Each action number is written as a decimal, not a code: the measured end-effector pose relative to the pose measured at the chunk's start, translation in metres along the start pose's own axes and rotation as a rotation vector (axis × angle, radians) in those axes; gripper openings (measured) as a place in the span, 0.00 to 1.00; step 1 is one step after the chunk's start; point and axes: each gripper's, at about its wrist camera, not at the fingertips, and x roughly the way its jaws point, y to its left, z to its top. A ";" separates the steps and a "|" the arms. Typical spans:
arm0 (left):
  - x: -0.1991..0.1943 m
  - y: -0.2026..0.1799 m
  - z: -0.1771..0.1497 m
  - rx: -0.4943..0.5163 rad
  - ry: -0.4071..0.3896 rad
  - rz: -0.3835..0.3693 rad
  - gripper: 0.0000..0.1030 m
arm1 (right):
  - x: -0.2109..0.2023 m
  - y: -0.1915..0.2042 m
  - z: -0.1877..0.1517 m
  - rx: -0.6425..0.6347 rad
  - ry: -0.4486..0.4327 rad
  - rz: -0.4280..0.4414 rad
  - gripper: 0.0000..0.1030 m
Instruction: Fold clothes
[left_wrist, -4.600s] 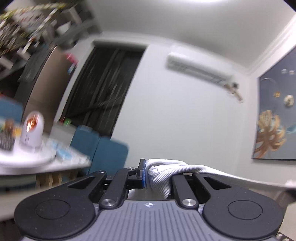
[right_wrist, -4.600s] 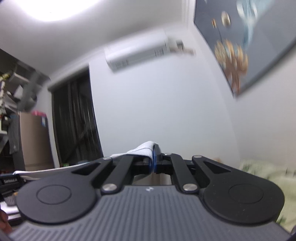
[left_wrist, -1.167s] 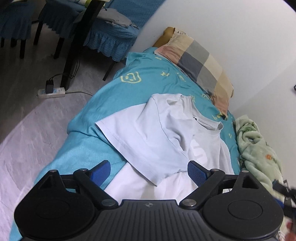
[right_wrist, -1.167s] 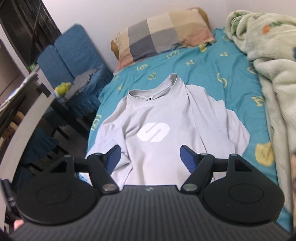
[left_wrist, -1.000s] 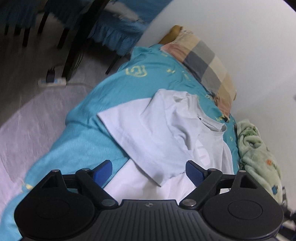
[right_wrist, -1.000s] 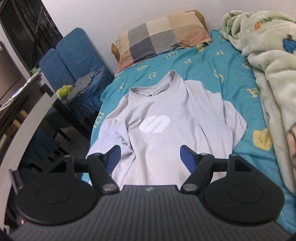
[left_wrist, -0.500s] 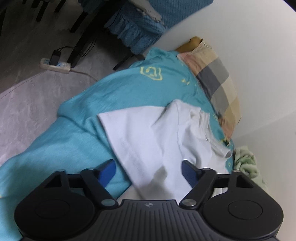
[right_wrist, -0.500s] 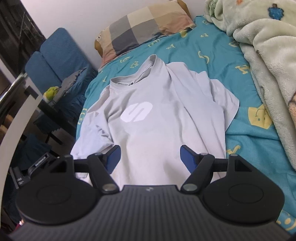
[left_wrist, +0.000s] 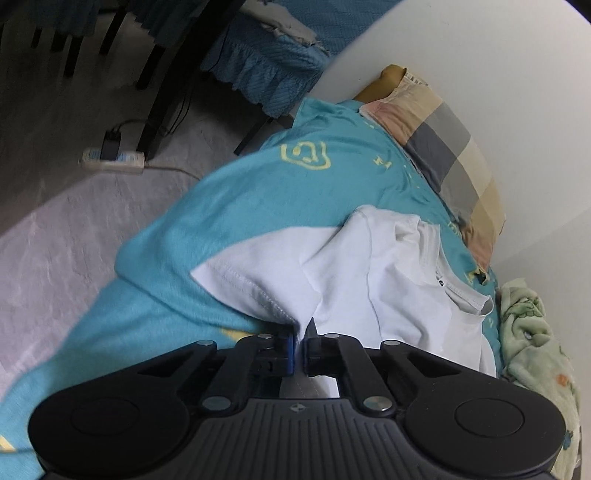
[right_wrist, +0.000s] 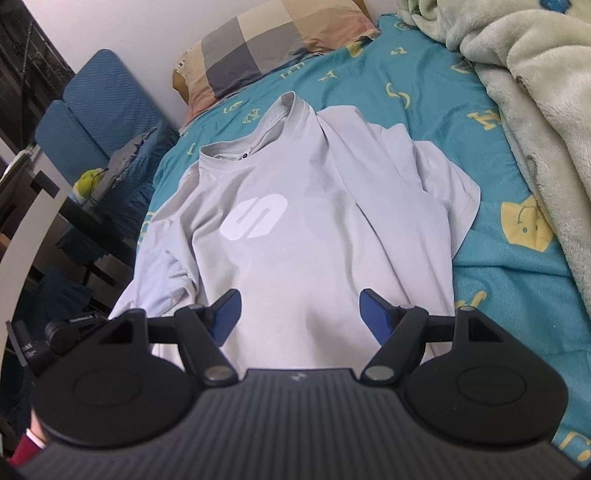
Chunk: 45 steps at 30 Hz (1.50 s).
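Left wrist view: the left gripper (left_wrist: 300, 352) pinches the near sleeve hem of the white T-shirt (left_wrist: 373, 280), spread on the teal bedsheet (left_wrist: 229, 206).

Right wrist view: the right gripper (right_wrist: 301, 314) hovers above the shirt's lower half, its 2 fingers spread wide.

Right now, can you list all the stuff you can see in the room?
T-shirt: one, pale grey with a white logo, spread flat on the bed.
Bedsheet: one, teal with yellow letters and faces, under the T-shirt.
Pillow: one, checked grey, beige and pink, at the head of the bed.
Blanket: one, fluffy pale green, bunched along the bed's right side.
Chairs: two, blue, beside the bed.
Power strip: one, white, on the floor.
Left claw: one, black with blue pads, shut on the T-shirt's sleeve edge.
Right claw: one, black with blue pads, open above the T-shirt's lower part.
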 end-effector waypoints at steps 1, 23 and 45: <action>-0.004 -0.002 0.006 0.006 -0.008 0.001 0.04 | 0.000 0.000 0.000 0.002 0.000 0.000 0.71; 0.011 -0.070 0.146 0.400 -0.233 0.305 0.04 | 0.030 -0.007 0.008 0.056 0.045 -0.029 0.71; 0.042 -0.261 -0.043 1.040 -0.056 -0.018 0.23 | 0.023 -0.040 0.027 0.187 0.015 0.012 0.71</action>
